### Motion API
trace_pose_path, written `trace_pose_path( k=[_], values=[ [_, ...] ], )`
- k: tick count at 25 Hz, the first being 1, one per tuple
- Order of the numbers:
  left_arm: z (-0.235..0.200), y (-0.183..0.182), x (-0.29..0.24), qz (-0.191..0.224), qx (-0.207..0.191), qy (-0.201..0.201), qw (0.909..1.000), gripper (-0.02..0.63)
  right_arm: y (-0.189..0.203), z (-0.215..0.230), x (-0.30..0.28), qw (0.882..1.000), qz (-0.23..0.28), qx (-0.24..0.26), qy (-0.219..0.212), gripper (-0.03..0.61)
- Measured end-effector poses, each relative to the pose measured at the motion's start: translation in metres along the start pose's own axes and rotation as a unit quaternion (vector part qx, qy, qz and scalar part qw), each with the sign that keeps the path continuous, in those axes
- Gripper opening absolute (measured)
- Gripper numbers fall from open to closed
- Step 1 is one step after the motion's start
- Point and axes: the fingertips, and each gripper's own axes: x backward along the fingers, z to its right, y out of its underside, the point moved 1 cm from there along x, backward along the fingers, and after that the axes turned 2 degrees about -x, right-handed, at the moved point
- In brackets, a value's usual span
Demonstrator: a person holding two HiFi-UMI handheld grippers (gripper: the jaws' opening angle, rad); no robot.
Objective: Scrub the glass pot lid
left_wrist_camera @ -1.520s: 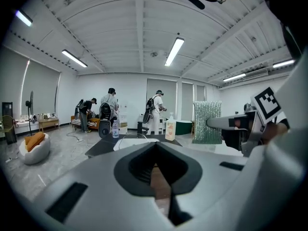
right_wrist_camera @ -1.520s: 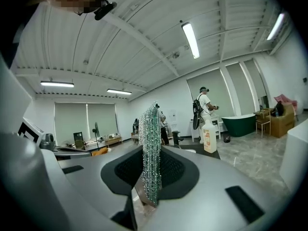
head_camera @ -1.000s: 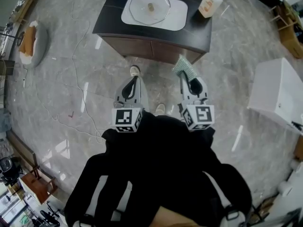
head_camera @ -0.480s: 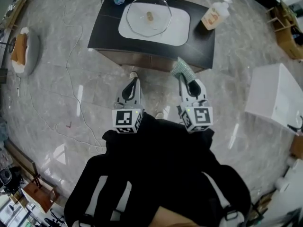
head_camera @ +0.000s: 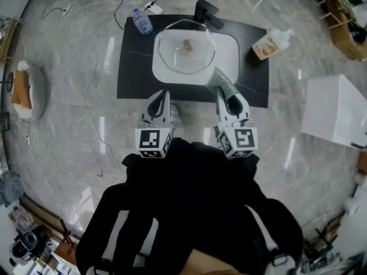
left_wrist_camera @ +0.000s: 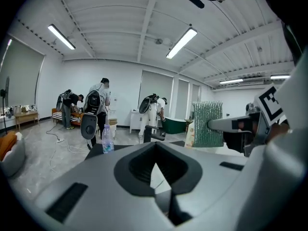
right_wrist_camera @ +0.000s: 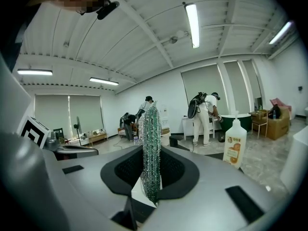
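Observation:
The glass pot lid (head_camera: 172, 55) lies in the white sink (head_camera: 229, 65) of a black counter (head_camera: 133, 67), its knob facing up. My right gripper (head_camera: 221, 94) is shut on a green scrub sponge (head_camera: 219, 83), which stands upright between the jaws (right_wrist_camera: 150, 148). The sponge's tip reaches the counter's near edge, to the right of the lid and short of it. My left gripper (head_camera: 165, 95) hangs at the counter's near edge, shut with nothing in it (left_wrist_camera: 155, 166). The left gripper view shows the sponge (left_wrist_camera: 208, 124) off to the right.
A soap pump bottle (head_camera: 270, 43) lies on the counter's right end. A water bottle (head_camera: 140, 22) is at its far left corner and a black faucet (head_camera: 207, 13) behind the sink. A white box (head_camera: 335, 110) stands on the floor at right, with cables at left. People stand far back.
The counter and sink have come closer to both grippers, which now reach its near edge. The sponge stays held. Neither gripper has changed its state.

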Motion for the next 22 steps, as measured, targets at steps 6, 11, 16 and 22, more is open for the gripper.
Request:
trace_pose_path(
  k=[6,11,16,22],
  values=[
    [-0.072,-0.019,-0.051,-0.014,-0.004,0.025,0.9996,0.003,-0.013,-0.01,-0.079,0.999,-0.011,-0.021,0.037,0.069],
    [-0.101,-0.014,-0.085,-0.035,0.005,0.049,0.9982,0.003,-0.014,-0.012,-0.116,0.998,-0.026,-0.023,0.062,0.069],
    [-0.111,-0.011,-0.114,-0.049,0.009,0.068,0.9965,0.003,-0.004,-0.012,-0.141,0.997,-0.042,-0.028,0.059,0.069],
    [-0.111,-0.003,-0.144,-0.06,-0.002,0.073,0.9956,0.003,0.013,0.002,-0.17,0.996,-0.06,-0.042,0.052,0.069]
  ],
)
